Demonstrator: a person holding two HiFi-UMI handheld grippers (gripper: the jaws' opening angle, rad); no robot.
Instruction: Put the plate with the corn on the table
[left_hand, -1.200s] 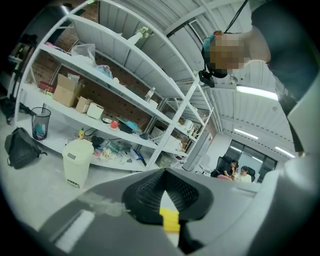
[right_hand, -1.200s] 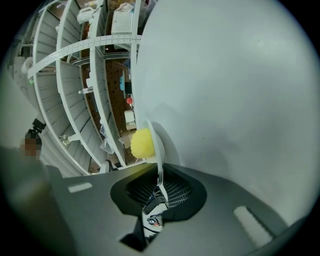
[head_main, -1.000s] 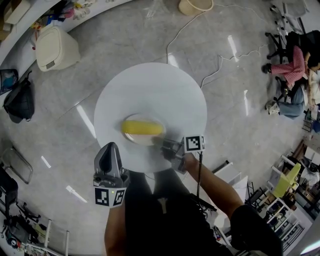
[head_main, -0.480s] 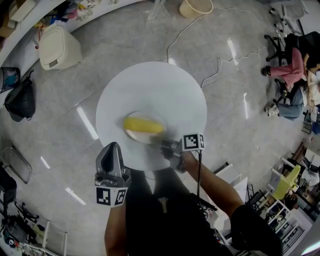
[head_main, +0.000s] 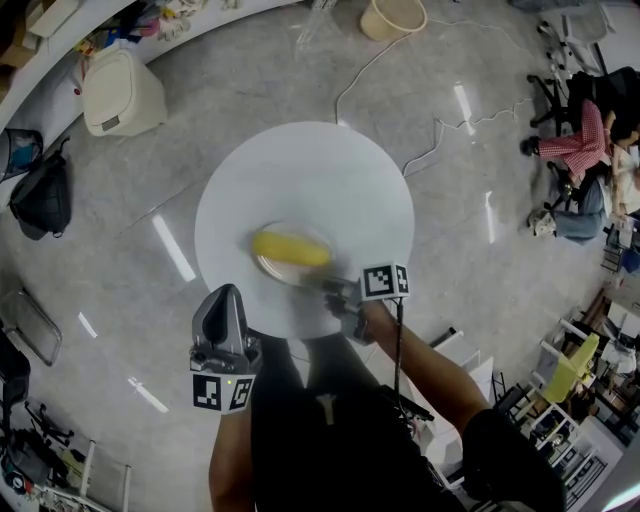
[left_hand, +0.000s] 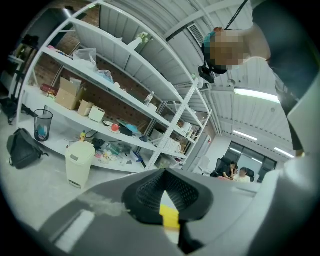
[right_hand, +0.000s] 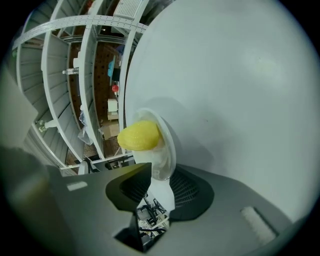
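Note:
A yellow corn cob lies on a pale plate that rests on the round white table, in its near half. My right gripper is at the plate's near right rim. In the right gripper view its jaws are opening, with the plate's rim between them. The left pad stands off the rim, and the corn is just beyond. My left gripper is held near my body, off the table's near left edge. It points away from the plate, and its jaws meet on nothing.
On the floor around the table are a white lidded bin, a black bag, a beige bucket and a loose cable. A seated person is at the far right. White shelves line the wall.
The plate with the corn stays in place on the table, and both grippers stay about where they were. Only the view has shifted a little.

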